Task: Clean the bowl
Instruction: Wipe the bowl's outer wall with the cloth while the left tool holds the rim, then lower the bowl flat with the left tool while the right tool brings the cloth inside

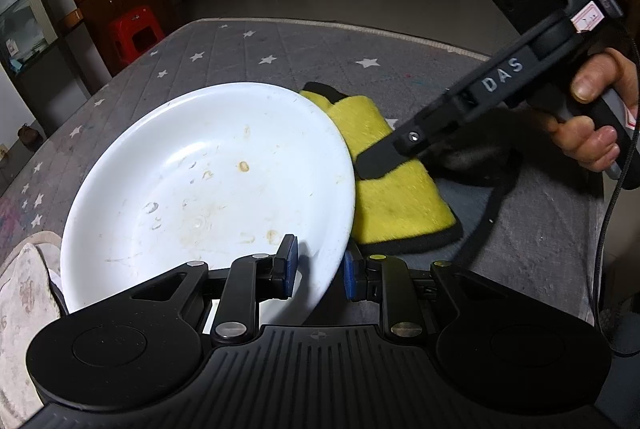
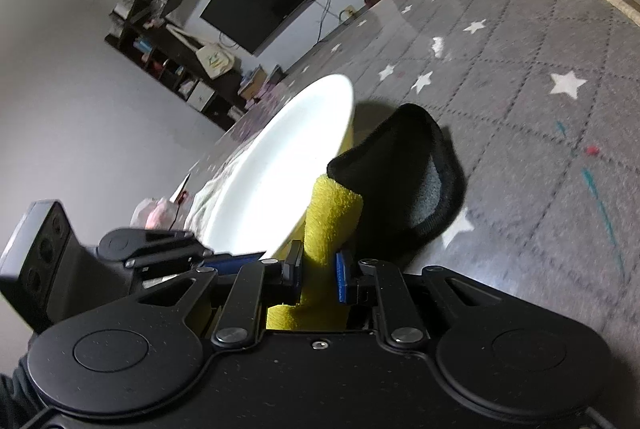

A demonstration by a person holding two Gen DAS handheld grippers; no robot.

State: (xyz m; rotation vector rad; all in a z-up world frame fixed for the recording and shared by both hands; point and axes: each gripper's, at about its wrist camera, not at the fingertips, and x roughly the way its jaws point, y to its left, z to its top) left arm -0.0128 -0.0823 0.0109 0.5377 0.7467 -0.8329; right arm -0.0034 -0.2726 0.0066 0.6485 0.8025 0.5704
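Observation:
A white bowl (image 1: 208, 185) with dried brownish stains is tipped up on its edge on the star-print cloth. My left gripper (image 1: 318, 271) is shut on the bowl's near rim, one blue pad inside and one outside. A yellow cleaning cloth (image 1: 394, 197) with black trim lies right of the bowl. My right gripper (image 2: 318, 279) is shut on a fold of the yellow cloth (image 2: 332, 225), lifting it beside the bowl (image 2: 280, 165). The right gripper also shows in the left wrist view (image 1: 370, 165), its tip pressed on the cloth.
A grey star-patterned table cover (image 1: 280, 45) spreads under everything. A crumpled pale rag (image 1: 24, 293) lies at the bowl's left. A red stool (image 1: 134, 33) and shelves stand beyond the table's far left edge.

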